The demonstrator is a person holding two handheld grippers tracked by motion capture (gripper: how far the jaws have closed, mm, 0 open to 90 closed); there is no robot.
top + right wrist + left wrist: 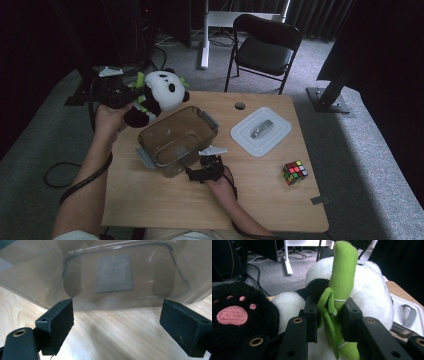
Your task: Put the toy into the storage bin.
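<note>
The panda toy point(159, 95) is held above the table's point(150, 200) left edge, beside the clear box point(177, 140), by its green stalk point(340, 290), clamped in the left gripper point(328, 320). The right gripper point(116, 322) is held wide open, with nothing in it, just before the box's wall, seemingly to steady it for loading.

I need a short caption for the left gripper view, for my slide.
Left hand-held gripper shut on the green bamboo stalk of a plush panda.
</note>
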